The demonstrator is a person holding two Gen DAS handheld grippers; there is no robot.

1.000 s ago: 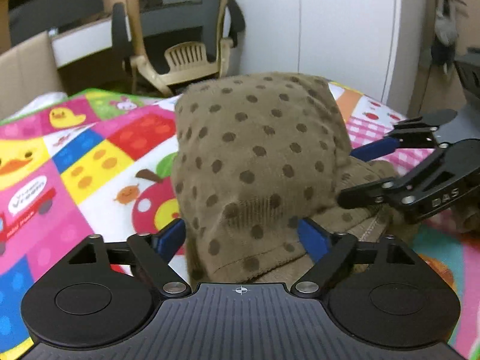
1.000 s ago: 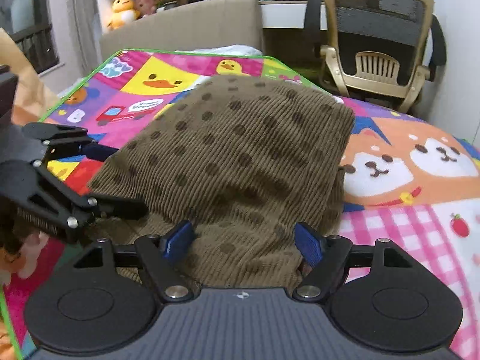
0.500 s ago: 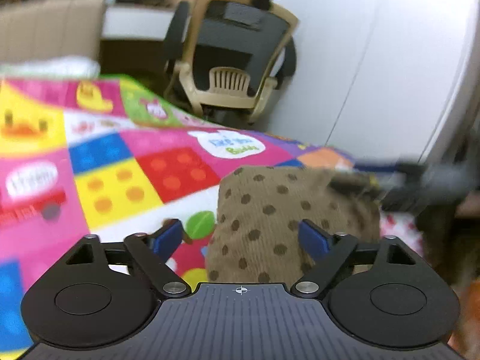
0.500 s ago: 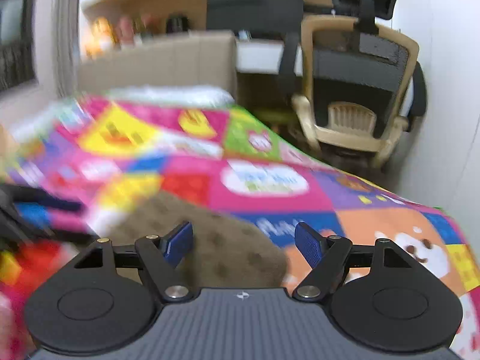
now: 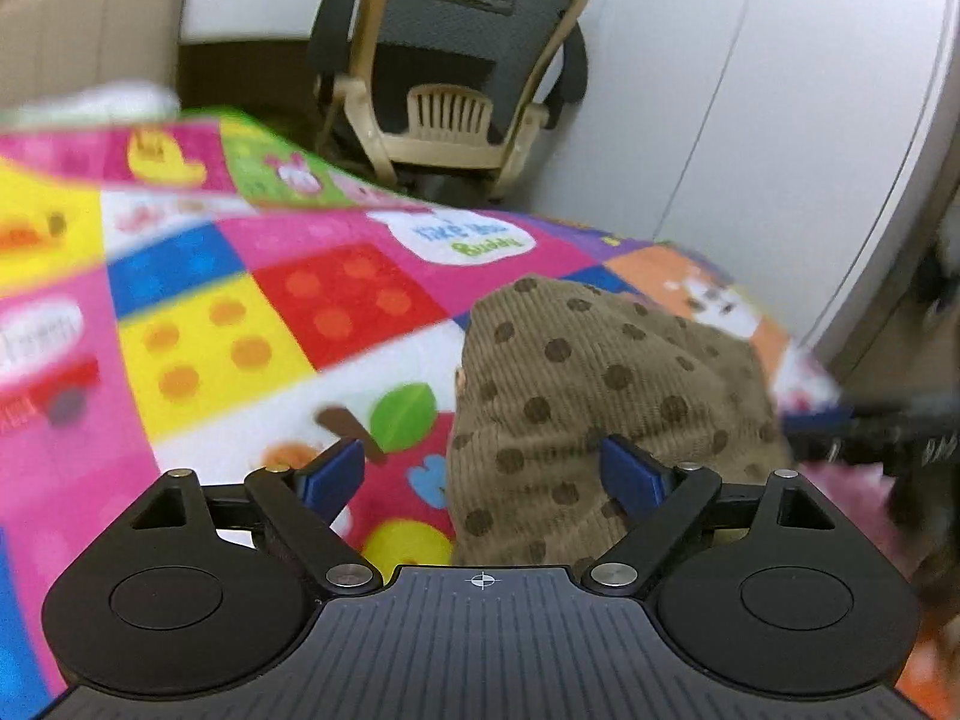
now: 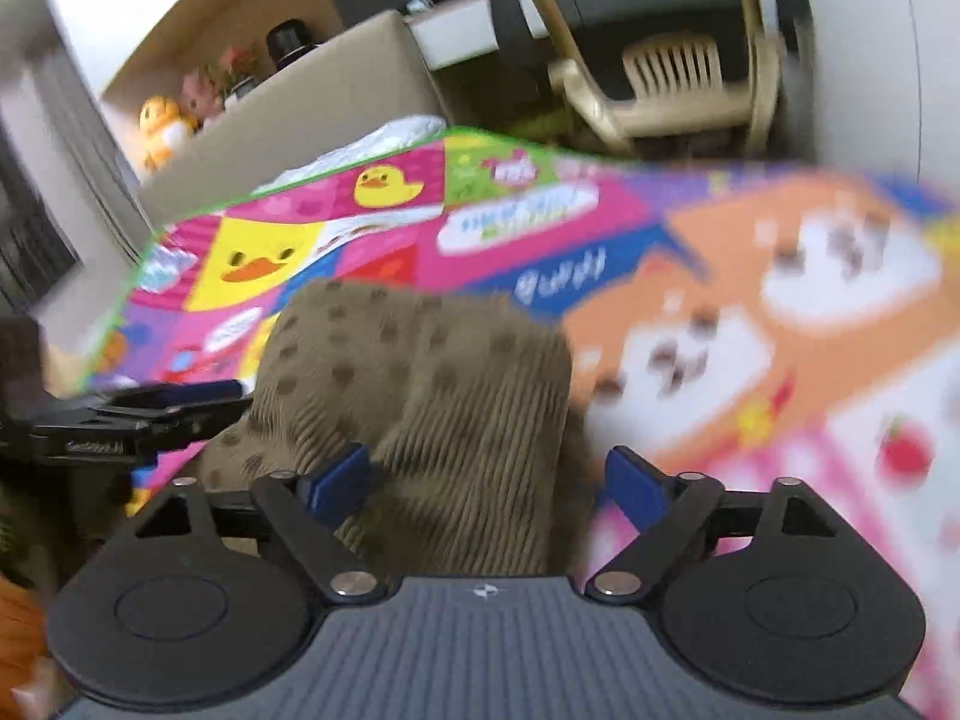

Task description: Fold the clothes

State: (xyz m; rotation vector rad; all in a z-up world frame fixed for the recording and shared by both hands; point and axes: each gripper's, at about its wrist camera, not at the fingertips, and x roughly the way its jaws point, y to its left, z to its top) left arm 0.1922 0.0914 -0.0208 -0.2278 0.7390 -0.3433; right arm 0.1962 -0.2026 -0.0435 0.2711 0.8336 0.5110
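The brown dotted corduroy garment [image 5: 606,396] lies folded on the colourful play mat [image 5: 240,324]. Left claw [image 5: 483,474] and right claw [image 6: 486,480] are both spread, holding nothing. The fabric looks soft, light and floppy; best pinched at a corner or hem.

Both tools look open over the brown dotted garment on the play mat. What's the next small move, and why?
Probably lower the left tool and right tool onto the near edge of the brown dotted garment and close. Both stand open with nothing gripped, and the cloth lies bunched on the colourful mat, not flat. The right wrist view is blurred, so settle first.
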